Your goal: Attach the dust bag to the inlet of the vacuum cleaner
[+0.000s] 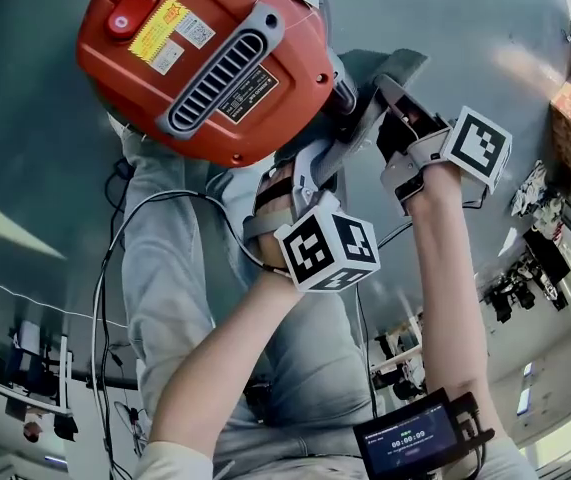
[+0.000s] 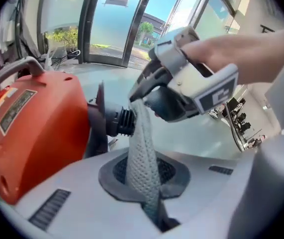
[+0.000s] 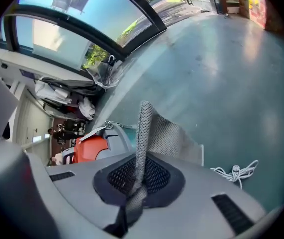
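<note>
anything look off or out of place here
Nothing spilled or broken. The dust bag is bunched into a narrow strip, pinched by the left gripper and the right gripper, beside the black inlet rather than over it.

— What is the vacuum cleaner [image 1: 205, 58] made of?
— Hard orange plastic, smooth and shiny. Its grille [image 1: 220, 80] is grey plastic and not so shiny. The stickers [image 1: 160, 28] look like glossy paper.
— And the dust bag [image 2: 142, 158]?
— Soft grey cloth with tiny holes, like a net. It looks rough.
— The left gripper [image 2: 154, 215] and right gripper [image 3: 127, 210]?
— Smooth, dull grey plastic. The inlet [image 2: 124, 122] is black with ridges. The floor [image 3: 221, 73] is smooth and shiny.
</note>
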